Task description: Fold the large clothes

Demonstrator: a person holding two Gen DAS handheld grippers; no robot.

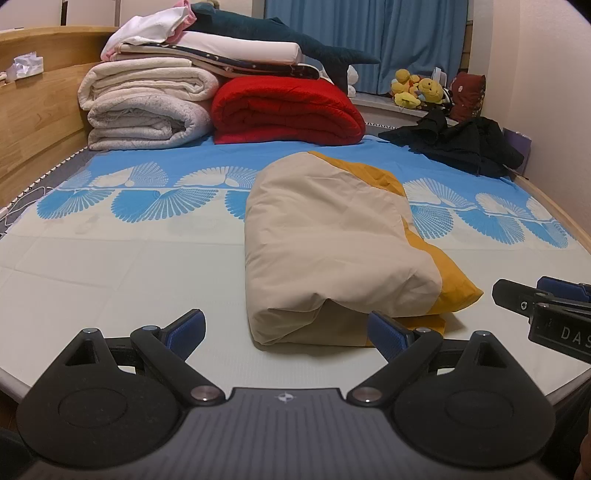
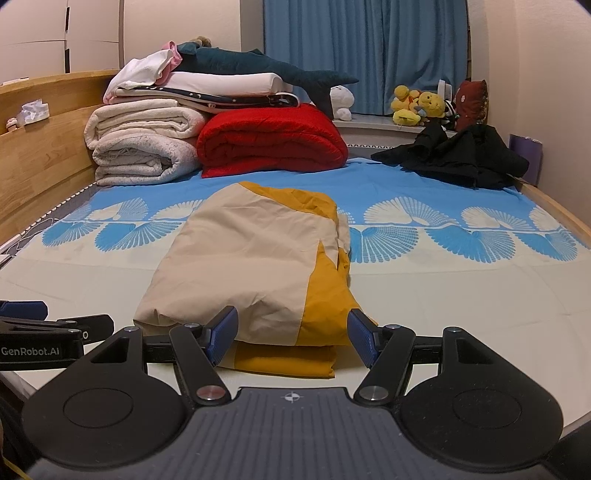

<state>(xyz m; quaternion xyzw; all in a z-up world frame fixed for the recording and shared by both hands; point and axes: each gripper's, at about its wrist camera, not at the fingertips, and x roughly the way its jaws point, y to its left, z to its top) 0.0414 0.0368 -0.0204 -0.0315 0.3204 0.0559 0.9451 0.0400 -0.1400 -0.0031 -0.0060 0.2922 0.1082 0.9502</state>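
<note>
A beige and mustard-yellow garment [image 1: 332, 236] lies folded in a thick oblong bundle on the bed sheet [image 1: 129, 266]; it also shows in the right wrist view [image 2: 251, 266]. My left gripper [image 1: 286, 334] is open and empty, just in front of the bundle's near end. My right gripper [image 2: 291, 338] is open and empty, its fingers on either side of the bundle's near yellow edge without touching. The right gripper also shows in the left wrist view [image 1: 546, 314], and the left gripper in the right wrist view [image 2: 55, 328].
Folded white blankets [image 1: 147, 107] and a red blanket [image 1: 284, 110] are stacked at the back left under a plush shark [image 1: 280, 33]. A black garment [image 1: 465, 144] lies crumpled at the back right. A wooden headboard [image 1: 33, 110] runs along the left. Plush toys [image 1: 417, 88] sit on the sill.
</note>
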